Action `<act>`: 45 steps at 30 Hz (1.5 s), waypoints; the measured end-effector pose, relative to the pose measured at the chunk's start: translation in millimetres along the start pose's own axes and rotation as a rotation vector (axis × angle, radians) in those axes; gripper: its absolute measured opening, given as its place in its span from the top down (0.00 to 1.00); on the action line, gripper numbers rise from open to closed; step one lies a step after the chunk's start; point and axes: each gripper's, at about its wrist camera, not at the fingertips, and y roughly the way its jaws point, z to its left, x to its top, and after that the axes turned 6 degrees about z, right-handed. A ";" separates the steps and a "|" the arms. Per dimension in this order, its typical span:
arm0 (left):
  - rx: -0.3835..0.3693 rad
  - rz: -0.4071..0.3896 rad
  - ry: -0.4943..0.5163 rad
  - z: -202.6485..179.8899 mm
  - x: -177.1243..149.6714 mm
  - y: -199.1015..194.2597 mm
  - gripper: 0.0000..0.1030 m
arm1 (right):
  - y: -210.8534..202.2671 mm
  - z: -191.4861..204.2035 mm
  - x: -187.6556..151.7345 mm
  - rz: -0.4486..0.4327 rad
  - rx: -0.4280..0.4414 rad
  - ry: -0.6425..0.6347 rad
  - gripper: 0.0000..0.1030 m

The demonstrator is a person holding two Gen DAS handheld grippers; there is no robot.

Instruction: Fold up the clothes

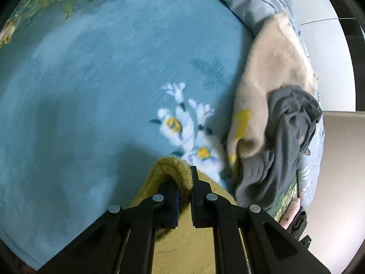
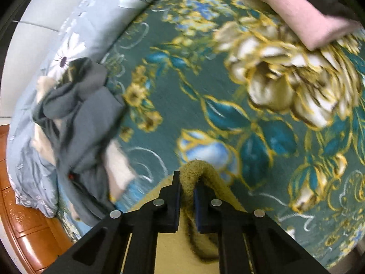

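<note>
My left gripper (image 1: 184, 178) is shut on a fold of a mustard-yellow knit garment (image 1: 173, 169), held above the blue floral bedspread (image 1: 95, 80). My right gripper (image 2: 187, 182) is shut on another edge of the same mustard knit garment (image 2: 194, 169), which hangs down between and below the fingers. Below both grippers, most of the garment is hidden by the gripper bodies. A heap of unfolded clothes lies nearby: a beige fuzzy garment (image 1: 273, 73) and a crumpled grey garment (image 1: 289, 118). The grey garment also shows in the right wrist view (image 2: 84, 118).
A folded pink garment (image 2: 303, 16) lies at the far right on the teal floral blanket (image 2: 228, 114). A light blue quilt (image 2: 95, 29) is bunched along the bed's far edge. The wooden bed frame (image 2: 25, 223) and a white wall (image 1: 328, 64) border the bed.
</note>
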 end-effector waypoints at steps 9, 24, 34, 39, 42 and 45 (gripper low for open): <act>0.036 0.002 -0.114 73.6 -36.9 -27.0 0.54 | -10.8 -1.8 -15.2 -0.031 -0.042 -0.023 0.70; 0.062 0.187 -0.179 98.4 -126.2 37.0 0.49 | 30.4 -75.6 -152.3 0.175 0.008 0.124 0.70; 0.002 0.084 -0.149 87.1 -143.8 11.2 0.90 | 2.5 -72.7 -166.6 0.098 0.066 0.078 0.89; 0.072 0.120 -0.156 111.0 -159.3 17.5 0.89 | -8.7 -84.3 -181.3 0.082 0.036 -0.016 0.89; 0.075 0.139 -0.230 132.8 -162.4 29.0 0.88 | 5.9 -104.2 -179.6 0.117 0.019 0.015 0.89; 0.094 0.132 -0.248 137.3 -161.5 29.7 0.84 | 11.5 -112.6 -179.9 0.135 0.030 0.034 0.89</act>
